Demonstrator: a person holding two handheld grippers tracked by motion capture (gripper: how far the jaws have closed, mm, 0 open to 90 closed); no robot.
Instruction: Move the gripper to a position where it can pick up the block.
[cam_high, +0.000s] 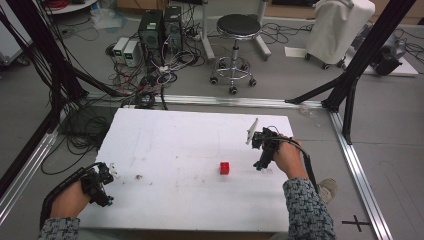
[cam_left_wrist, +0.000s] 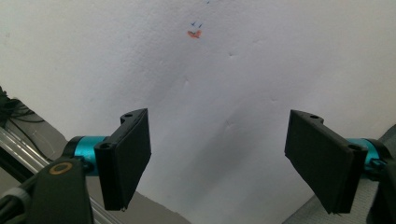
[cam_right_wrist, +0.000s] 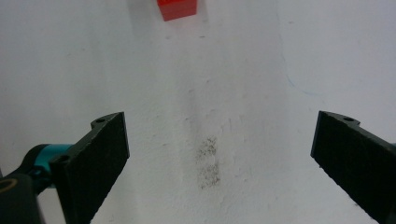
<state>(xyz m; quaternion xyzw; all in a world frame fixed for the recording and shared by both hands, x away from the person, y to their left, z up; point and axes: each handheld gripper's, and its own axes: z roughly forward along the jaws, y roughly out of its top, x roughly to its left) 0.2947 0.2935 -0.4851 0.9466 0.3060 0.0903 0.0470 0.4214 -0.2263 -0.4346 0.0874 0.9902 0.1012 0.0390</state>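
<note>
A small red block (cam_high: 224, 168) sits on the white table top (cam_high: 175, 150), right of its middle. My right gripper (cam_high: 260, 165) hovers a short way to the block's right, jaws pointing toward it. In the right gripper view it (cam_right_wrist: 219, 163) stands open with bare table between the jaws, and the red block (cam_right_wrist: 176, 9) lies ahead at the top edge. My left gripper (cam_high: 106, 201) rests at the table's front left corner. The left gripper view has it (cam_left_wrist: 217, 161) open over empty white surface, holding nothing.
A small orange and blue mark (cam_left_wrist: 194, 32) is drawn on the table ahead of the left gripper. A grey smudge (cam_right_wrist: 208, 161) lies between the right jaws. Beyond the table stand a black stool (cam_high: 236, 45), computers and cables (cam_high: 150, 50), and black frame legs (cam_high: 350, 85).
</note>
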